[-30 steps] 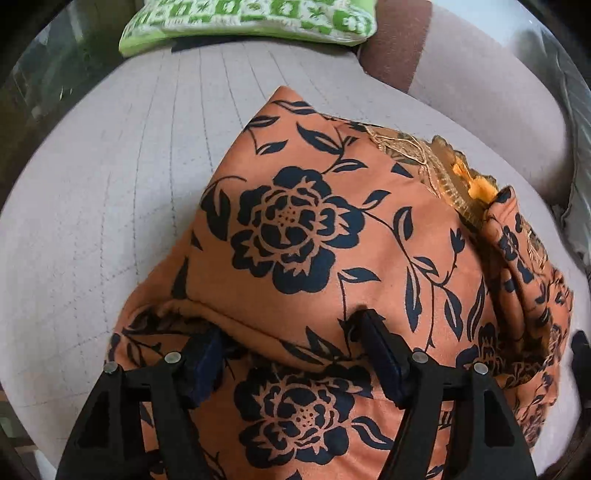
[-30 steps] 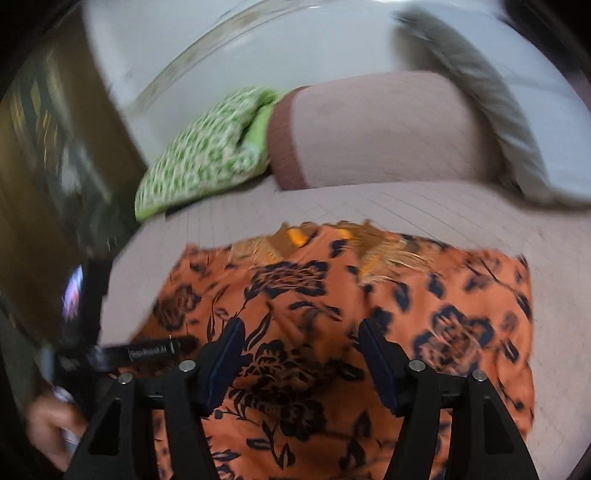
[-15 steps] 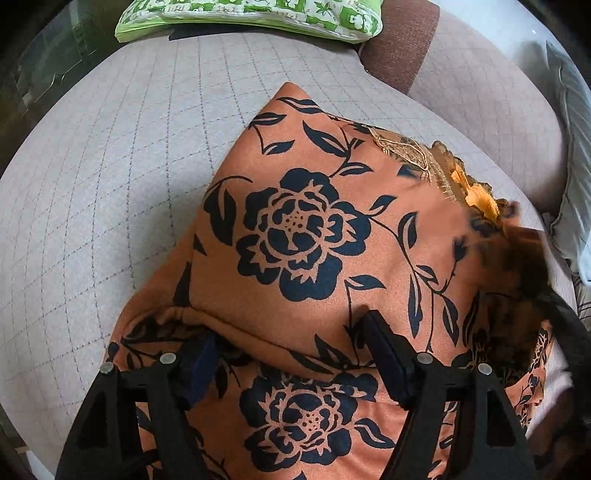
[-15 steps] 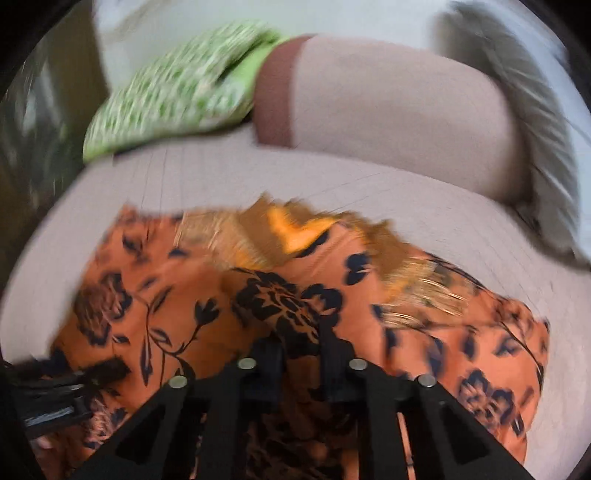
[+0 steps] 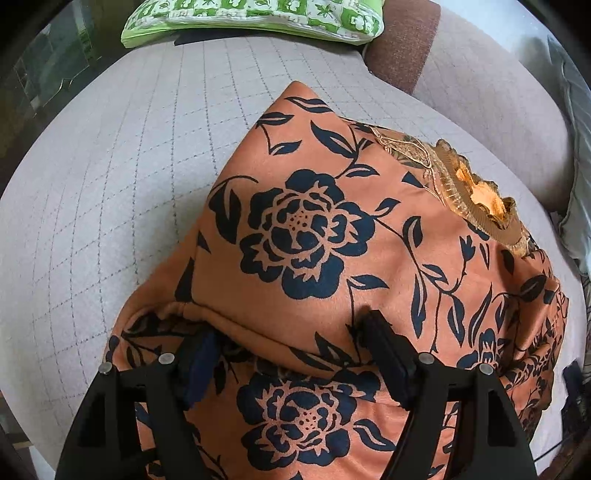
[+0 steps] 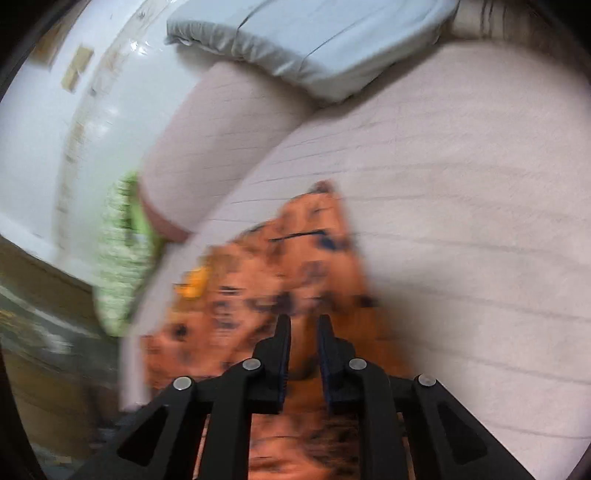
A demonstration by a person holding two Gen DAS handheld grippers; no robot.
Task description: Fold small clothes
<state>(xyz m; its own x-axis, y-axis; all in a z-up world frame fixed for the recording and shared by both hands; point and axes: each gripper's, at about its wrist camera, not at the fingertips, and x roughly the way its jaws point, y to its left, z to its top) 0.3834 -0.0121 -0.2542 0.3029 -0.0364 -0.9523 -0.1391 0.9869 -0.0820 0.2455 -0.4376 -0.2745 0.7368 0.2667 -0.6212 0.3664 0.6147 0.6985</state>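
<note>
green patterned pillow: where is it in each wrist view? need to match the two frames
Left wrist: green patterned pillow lies along the top edge, left of centre, at the far end of the sofa seat.
Right wrist: same pillow at left, mid-height, motion-blurred, standing on end in the tilted picture.
Shared landmark: the brown end of the sofa bolster right beside the pillow in both.

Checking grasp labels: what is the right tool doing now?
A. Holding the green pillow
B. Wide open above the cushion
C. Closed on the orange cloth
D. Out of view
C: the right tool's fingers are nearly together with the orange cloth pinched between them.
</note>
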